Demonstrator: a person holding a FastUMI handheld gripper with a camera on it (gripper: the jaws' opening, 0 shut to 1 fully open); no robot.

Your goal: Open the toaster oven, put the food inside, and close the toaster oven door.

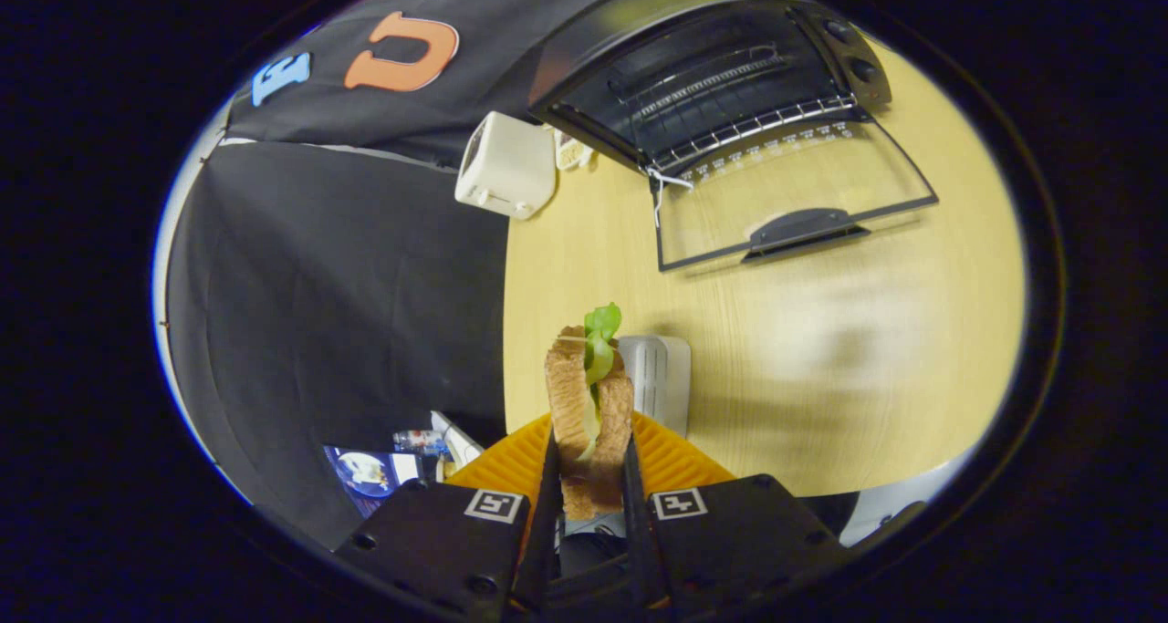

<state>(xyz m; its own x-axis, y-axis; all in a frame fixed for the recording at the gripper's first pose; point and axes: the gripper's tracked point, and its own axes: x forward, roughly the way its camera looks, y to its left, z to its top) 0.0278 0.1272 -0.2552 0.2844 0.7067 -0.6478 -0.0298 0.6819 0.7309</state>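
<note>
Going left to right, the white toaster (505,165) stood far off at about eleven o'clock from my fingers, near the table's (821,368) back edge against the booth wall. Straight ahead at twelve o'clock my gripper (591,482) was clamped on the sandwich (590,404), both fingers pressing its bread slices from either side, lettuce poking out of the top. It hung lifted above the orange ridged plate (666,454), with a small white ribbed object (659,377) just beyond it on the table. Farther off, at roughly one o'clock, the toaster oven (712,67) sat with its glass door (794,199) dropped fully open and lying flat toward me, the handle (803,229) near its front edge and the wire rack (748,117) bare inside. I judged the opening step done and the carrying step in hand: the food was gripped but well apart from the oven. The next move called for a steady reach toward one o'clock, passing over the lowered door without clipping it, keeping the sandwich level enough to slide in under the top of the cavity and settle on the rack before I let my fingers part.
</note>
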